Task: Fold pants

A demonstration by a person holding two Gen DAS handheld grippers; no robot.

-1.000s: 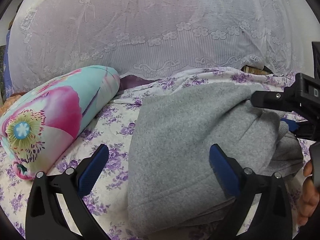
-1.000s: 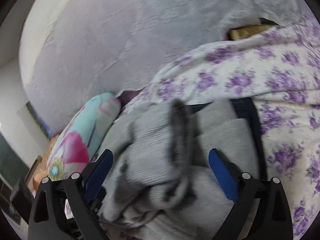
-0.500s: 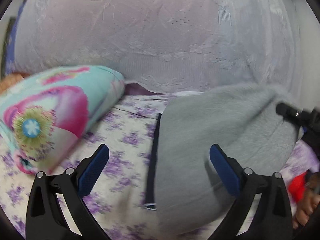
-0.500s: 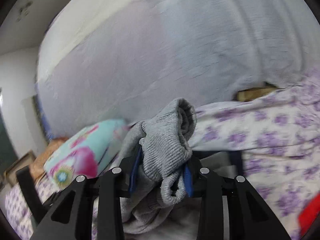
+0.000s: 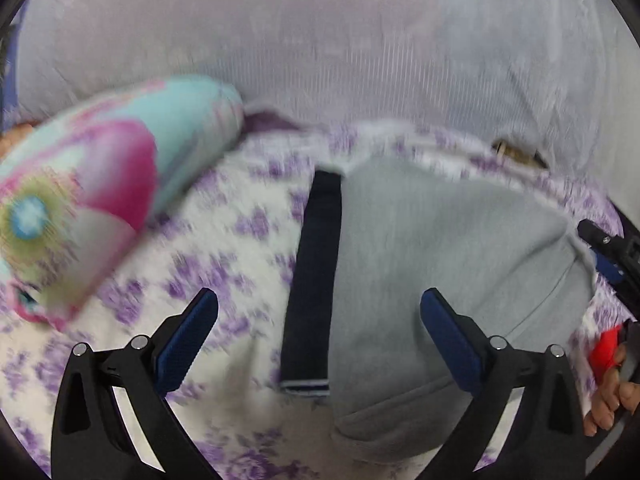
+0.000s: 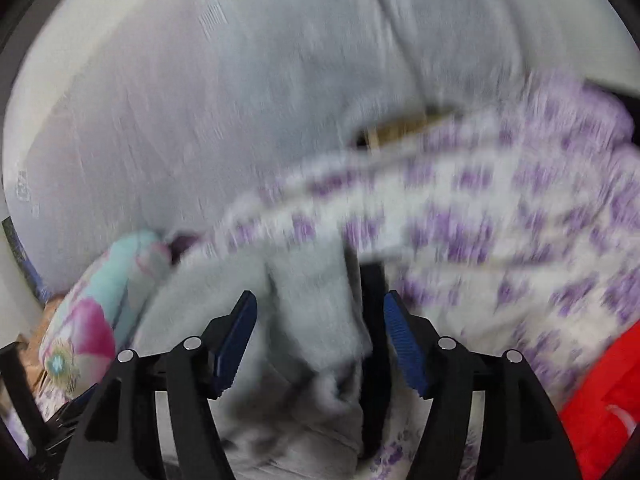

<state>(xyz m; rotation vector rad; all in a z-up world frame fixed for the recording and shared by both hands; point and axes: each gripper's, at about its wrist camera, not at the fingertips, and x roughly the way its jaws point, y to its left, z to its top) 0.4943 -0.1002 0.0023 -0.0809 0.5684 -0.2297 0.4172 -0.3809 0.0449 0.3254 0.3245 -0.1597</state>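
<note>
Grey fleece pants (image 5: 432, 264) lie folded on the flowered bed sheet (image 5: 224, 248), with a dark navy strip (image 5: 316, 280) along their left edge. My left gripper (image 5: 318, 336) is open and empty, hovering above the pants' left part. My right gripper (image 6: 320, 332) is open, with grey pants fabric (image 6: 316, 304) lying loose between its pads; it also shows at the right edge of the left wrist view (image 5: 608, 256). Both views are motion-blurred.
A turquoise and pink flowered bolster (image 5: 92, 184) lies to the left of the pants. A white lace-covered headboard or wall (image 5: 320, 52) rises behind the bed. A red object (image 6: 600, 400) sits at the lower right. A hand (image 5: 612, 396) is at the right edge.
My right gripper opened and let go of the bunched grey fabric, which dropped onto the bed. The pants now lie flatter and the navy strip shows fully. My left gripper stayed open.
</note>
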